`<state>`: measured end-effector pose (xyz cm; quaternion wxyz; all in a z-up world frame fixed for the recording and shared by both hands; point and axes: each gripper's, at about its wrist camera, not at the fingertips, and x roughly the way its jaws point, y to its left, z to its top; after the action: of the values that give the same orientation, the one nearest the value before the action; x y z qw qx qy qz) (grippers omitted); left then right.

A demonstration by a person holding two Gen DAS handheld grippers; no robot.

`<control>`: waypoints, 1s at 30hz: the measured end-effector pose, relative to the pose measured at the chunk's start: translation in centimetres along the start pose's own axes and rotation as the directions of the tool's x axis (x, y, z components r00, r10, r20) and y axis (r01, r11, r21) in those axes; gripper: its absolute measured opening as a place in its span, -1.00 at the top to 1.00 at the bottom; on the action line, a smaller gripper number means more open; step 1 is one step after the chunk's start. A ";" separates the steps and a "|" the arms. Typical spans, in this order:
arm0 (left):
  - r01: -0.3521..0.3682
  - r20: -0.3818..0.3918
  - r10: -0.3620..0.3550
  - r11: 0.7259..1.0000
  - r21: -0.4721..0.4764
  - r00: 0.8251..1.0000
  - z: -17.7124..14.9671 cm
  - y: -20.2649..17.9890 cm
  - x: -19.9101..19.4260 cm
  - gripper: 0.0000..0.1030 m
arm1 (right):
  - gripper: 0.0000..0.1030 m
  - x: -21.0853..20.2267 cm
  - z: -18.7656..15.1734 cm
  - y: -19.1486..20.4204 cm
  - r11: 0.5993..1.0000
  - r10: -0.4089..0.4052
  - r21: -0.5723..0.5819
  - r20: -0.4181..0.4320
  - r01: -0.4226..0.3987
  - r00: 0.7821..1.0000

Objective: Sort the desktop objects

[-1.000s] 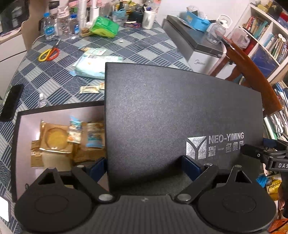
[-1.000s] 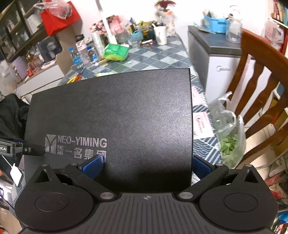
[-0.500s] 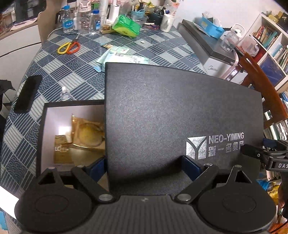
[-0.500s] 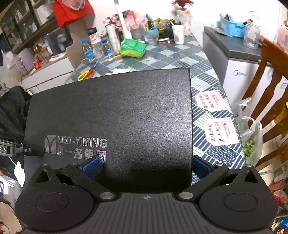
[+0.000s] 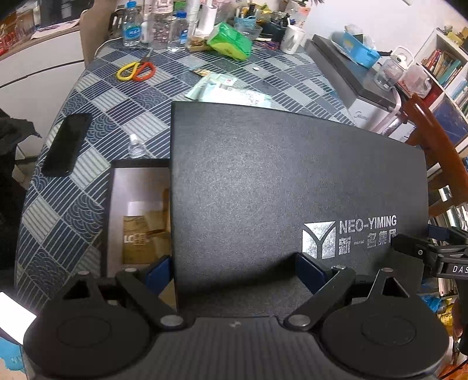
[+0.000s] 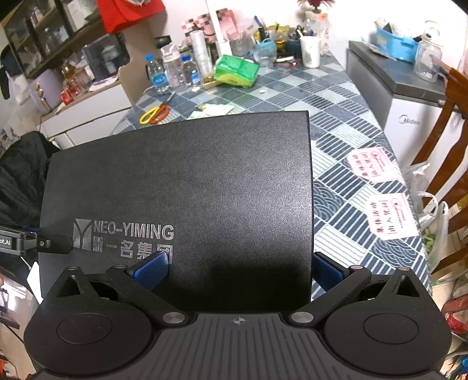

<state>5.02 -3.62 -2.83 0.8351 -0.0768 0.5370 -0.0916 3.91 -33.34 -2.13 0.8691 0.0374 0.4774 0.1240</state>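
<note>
Both grippers on the black lid (image 5: 292, 187), one per side. Left gripper (image 5: 234, 271) has its blue pads (image 5: 310, 270) either side of the lid's near-left edge, jaws set wide w/ the lid edge between them, looks gripped. Right gripper (image 6: 238, 270) same story on the near-right edge, pads (image 6: 150, 269) against the lid, jaws wide and holding it. Lid is roughly level, silver NEO-YIMING logo facing up, held over the open box (image 5: 117, 210) and covering most of it; only the box's left strip shows, w/ brown packets (image 5: 140, 236) inside. Can't tell if lid touches the box rim or sits just above. Box sits on the blue checked tablecloth (image 5: 96, 117) at the near end of the table. Also on the cloth: black phone (image 5: 65, 144) left of the box, small clear bottle (image 5: 136, 147) just behind the box's far-left corner, scissors (image 5: 136, 70) w/ yellow/orange handles further back, green pack (image 5: 231, 41) and water bottles (image 5: 131, 24) at the far end. Two pink slips (image 6: 389, 216) lie on the cloth right of the lid, wooden chair (image 6: 438, 140) beyond the table edge
</note>
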 end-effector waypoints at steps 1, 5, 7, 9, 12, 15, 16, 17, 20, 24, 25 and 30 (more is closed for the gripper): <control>-0.001 0.000 0.001 1.000 -0.003 1.000 0.0 0.4 0.0 -1.00 | -1.00 0.2 0.1 0.3 1.000 0.001 -0.001 -0.001 -0.001 1.000; -0.005 -0.001 0.005 1.000 -0.012 1.000 0.1 1.9 -0.1 -1.00 | -1.00 1.0 0.3 1.8 1.000 0.003 -0.007 -0.006 -0.003 1.000; -0.007 -0.001 0.007 1.000 -0.017 1.000 0.2 2.8 -0.1 -1.00 | -1.00 1.4 0.5 2.5 1.000 0.006 -0.013 -0.012 -0.007 1.000; -0.009 0.000 0.009 1.000 -0.020 1.000 0.3 3.7 -0.2 -1.00 | -1.00 1.8 0.6 3.3 1.000 0.009 -0.022 -0.019 -0.009 1.000; -0.010 0.008 0.010 1.000 -0.026 1.000 0.4 5.2 0.0 -1.00 | -1.00 2.7 1.0 4.5 0.999 0.013 -0.029 -0.025 -0.014 1.000; -0.018 0.006 0.018 0.999 -0.039 1.000 0.5 6.9 0.7 -1.00 | -1.00 4.4 1.1 5.4 0.999 0.033 -0.024 -0.065 -0.035 0.997; -0.022 0.003 0.022 0.999 -0.043 1.000 0.5 7.5 1.0 -1.00 | -1.00 5.1 1.0 5.8 0.999 0.035 -0.026 -0.075 -0.037 0.997; -0.026 0.000 0.026 0.998 -0.049 1.000 0.5 8.1 1.5 -1.00 | -1.00 5.6 0.8 6.1 0.999 0.035 -0.024 -0.082 -0.037 0.996; -0.017 -0.002 0.017 0.998 -0.066 1.000 0.1 9.4 2.5 -1.00 | -1.00 6.3 0.8 7.3 0.999 0.020 -0.041 -0.073 -0.023 0.997; -0.044 -0.015 0.043 0.997 -0.064 0.999 -0.3 9.5 3.3 -1.00 | -1.00 6.8 0.7 8.2 0.997 -0.013 -0.077 -0.086 0.006 0.996; -0.048 -0.011 0.047 0.997 -0.060 0.999 -0.4 9.4 3.3 -1.00 | -1.00 6.8 0.7 8.2 0.997 -0.017 -0.078 -0.084 0.011 0.996; -0.036 -0.017 0.035 0.997 -0.063 0.999 -0.4 9.3 3.3 -1.00 | -1.00 6.3 0.7 7.8 0.999 -0.025 -0.050 -0.071 0.021 0.997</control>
<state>6.70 4.67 -8.04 0.8296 -0.0927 0.5474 -0.0602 6.29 -24.17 -5.45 0.8534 0.0061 0.5056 0.1269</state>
